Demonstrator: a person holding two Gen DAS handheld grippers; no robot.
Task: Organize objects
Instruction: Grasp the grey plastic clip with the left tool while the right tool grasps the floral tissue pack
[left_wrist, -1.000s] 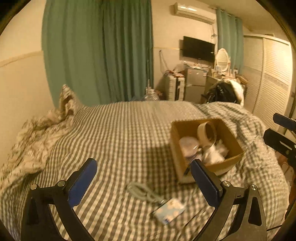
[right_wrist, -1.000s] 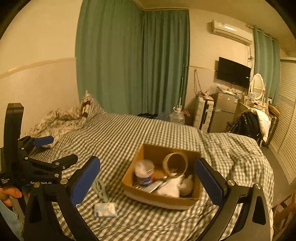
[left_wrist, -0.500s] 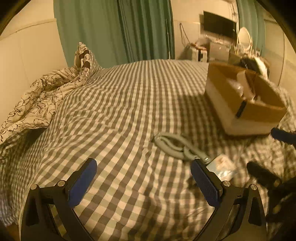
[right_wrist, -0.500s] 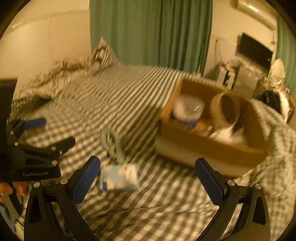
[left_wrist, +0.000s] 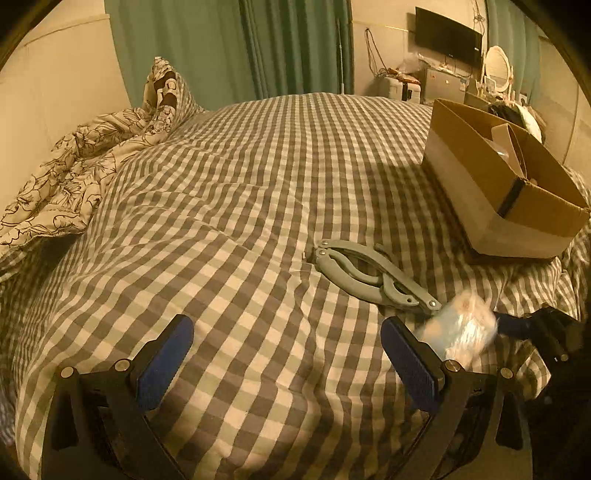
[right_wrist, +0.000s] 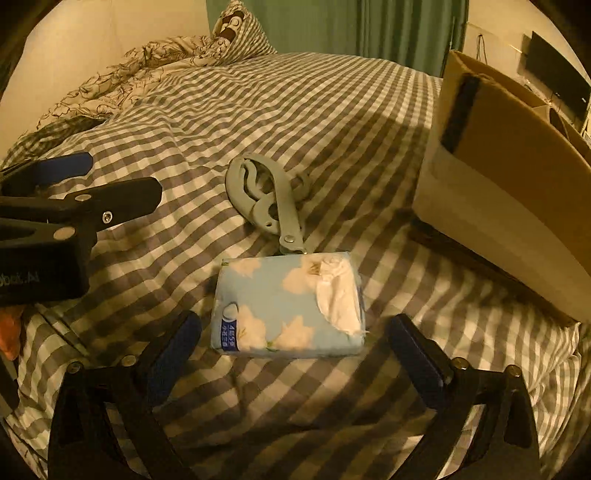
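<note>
A light-blue tissue pack (right_wrist: 290, 304) lies on the checked bedspread, directly between the wide-open fingers of my right gripper (right_wrist: 293, 349), which is low over the bed and not touching it. The pack also shows blurred in the left wrist view (left_wrist: 460, 330). A grey folded hanger-like tool (right_wrist: 264, 197) lies just beyond it, also in the left wrist view (left_wrist: 369, 275). My left gripper (left_wrist: 286, 360) is open and empty over the bed, left of the tool. The cardboard box (left_wrist: 498, 184) holding several items sits to the right.
A crumpled floral duvet and pillow (left_wrist: 85, 162) lie at the far left of the bed. Green curtains (left_wrist: 258, 48), a TV, a small fridge and a mirror stand beyond the bed. The box wall (right_wrist: 506, 177) rises close on the right gripper's right.
Both grippers have dropped low toward the bed. The right gripper has moved in so the tissue pack now sits between its open fingers. The left gripper has edged closer to the grey tool.
</note>
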